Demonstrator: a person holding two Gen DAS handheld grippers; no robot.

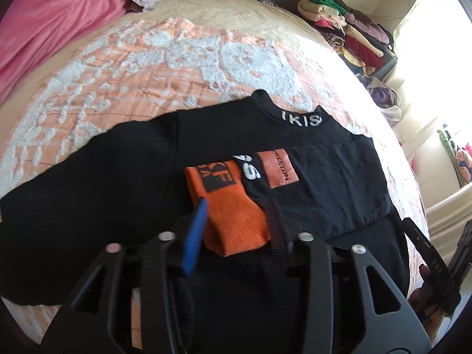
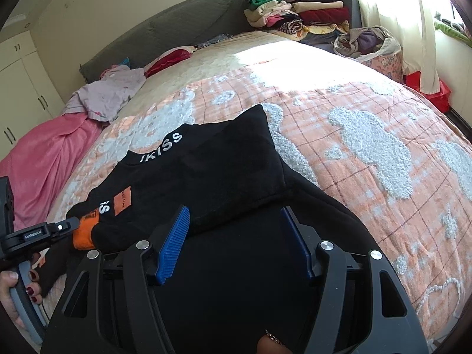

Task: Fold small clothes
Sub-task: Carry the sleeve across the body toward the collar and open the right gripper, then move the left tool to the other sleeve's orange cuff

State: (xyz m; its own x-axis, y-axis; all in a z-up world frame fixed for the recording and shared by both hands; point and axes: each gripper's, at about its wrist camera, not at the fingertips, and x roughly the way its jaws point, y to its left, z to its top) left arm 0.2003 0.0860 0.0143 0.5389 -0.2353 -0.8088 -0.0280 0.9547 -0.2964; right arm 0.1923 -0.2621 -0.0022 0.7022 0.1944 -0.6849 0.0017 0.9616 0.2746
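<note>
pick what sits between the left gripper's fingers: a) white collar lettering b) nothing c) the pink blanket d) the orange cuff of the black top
d: in the left wrist view the orange cuff of the black top lies between the left gripper fingers.

A black sweatshirt [image 1: 124,171] with white lettering and an orange cuff [image 1: 233,218] lies on the peach-and-white checked bedspread [image 2: 368,153].

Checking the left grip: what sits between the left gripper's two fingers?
The black top's orange cuff sits between the left gripper's fingers, shown in the left wrist view.
</note>
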